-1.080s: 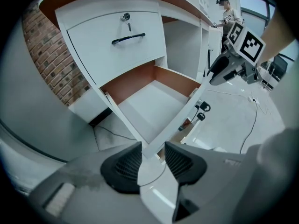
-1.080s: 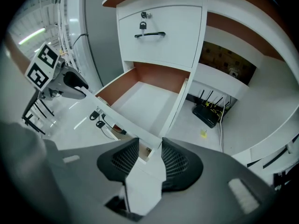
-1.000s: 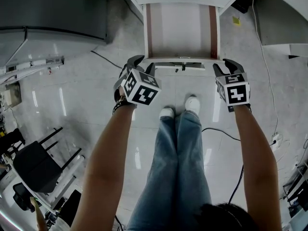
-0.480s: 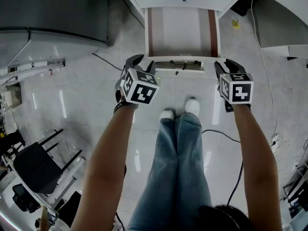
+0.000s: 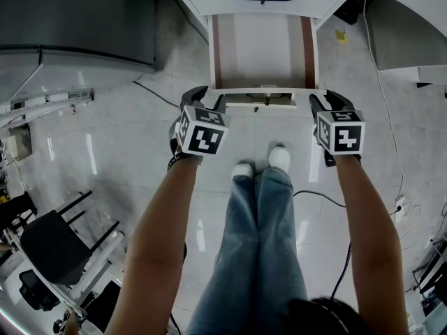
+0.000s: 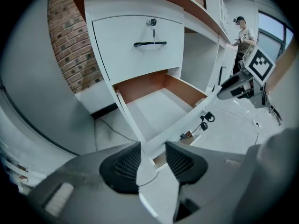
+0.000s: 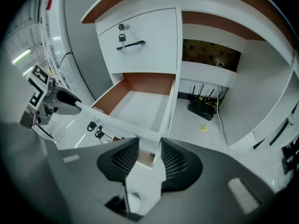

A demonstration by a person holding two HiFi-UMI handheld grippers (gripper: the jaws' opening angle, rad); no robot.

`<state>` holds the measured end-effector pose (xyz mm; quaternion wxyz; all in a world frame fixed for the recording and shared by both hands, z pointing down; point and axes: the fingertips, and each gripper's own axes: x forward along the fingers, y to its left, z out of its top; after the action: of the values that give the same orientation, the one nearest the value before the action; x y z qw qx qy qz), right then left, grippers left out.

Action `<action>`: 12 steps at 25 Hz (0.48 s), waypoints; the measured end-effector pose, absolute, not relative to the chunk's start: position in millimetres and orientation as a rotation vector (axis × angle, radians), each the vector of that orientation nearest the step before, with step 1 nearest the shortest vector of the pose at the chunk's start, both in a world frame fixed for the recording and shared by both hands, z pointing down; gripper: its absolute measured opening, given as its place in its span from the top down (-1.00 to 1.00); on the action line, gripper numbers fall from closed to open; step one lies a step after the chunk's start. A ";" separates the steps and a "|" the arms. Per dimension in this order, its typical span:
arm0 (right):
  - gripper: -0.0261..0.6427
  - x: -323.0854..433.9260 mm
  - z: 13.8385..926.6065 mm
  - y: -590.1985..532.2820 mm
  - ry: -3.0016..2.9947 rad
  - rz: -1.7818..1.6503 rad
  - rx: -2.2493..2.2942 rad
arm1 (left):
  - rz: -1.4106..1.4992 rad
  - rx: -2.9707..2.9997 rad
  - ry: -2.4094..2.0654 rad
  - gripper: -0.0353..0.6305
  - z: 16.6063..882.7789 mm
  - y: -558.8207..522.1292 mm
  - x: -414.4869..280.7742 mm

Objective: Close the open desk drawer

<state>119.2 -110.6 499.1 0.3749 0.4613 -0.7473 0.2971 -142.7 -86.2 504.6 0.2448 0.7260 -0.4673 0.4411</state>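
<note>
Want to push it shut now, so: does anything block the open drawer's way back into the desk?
Nothing visible does. The drawer is empty inside, and the left gripper and right gripper sit at its front corners.

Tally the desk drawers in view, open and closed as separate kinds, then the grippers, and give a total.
open drawer: 1
closed drawer: 1
grippers: 2, the left gripper and the right gripper
Total: 4
</note>
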 end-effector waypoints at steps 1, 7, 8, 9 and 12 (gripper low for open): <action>0.48 119.2 499.3 -111.4 -1.913 0.765 1.190 | 1.197 1.982 -1.282 0.39 504.9 -87.1 -142.7; 0.48 119.6 494.5 -120.8 -1.935 0.773 1.217 | 1.184 2.022 -1.280 0.37 500.8 -94.9 -141.4; 0.48 119.2 494.4 -120.4 -1.938 0.769 1.208 | 1.184 2.021 -1.276 0.37 501.2 -94.3 -141.1; 0.48 119.0 494.1 -120.2 -1.939 0.768 1.204 | 1.181 2.019 -1.277 0.36 501.3 -94.1 -140.8; 0.49 119.5 491.4 -121.2 -1.947 0.769 1.220 | 1.162 2.010 -1.309 0.36 498.2 -95.2 -141.2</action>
<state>119.5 -121.2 491.4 0.3519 0.4712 -0.7522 0.2972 -141.2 -95.2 498.2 0.2357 0.7330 -0.4772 0.4236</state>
